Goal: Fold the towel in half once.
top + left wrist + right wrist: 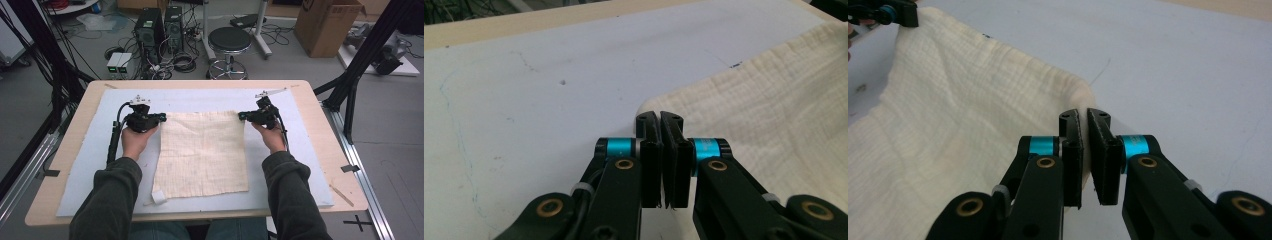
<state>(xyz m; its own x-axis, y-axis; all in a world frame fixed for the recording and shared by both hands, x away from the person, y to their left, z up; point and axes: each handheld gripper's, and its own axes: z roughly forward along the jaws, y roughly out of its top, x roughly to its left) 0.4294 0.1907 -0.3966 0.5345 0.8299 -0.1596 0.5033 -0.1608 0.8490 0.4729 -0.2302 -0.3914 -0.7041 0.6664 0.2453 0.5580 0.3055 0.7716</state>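
Both claws are clamped on the cloth (202, 152): left gripper (161, 117) at its eleven o'clock corner, right gripper (242, 116) at one o'clock. Its body is spread toward six o'clock, equally near both.

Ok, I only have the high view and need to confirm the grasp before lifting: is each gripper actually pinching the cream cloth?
Observer: Yes. The left gripper is shut on a far corner of the cream cloth.
Operator: And the right?
Observer: The right gripper is shut on the other far corner, with fabric pinched between its pads.
Operator: Is the cloth flat there?
Observer: No, the edge between the corners is raised off the blue mat.
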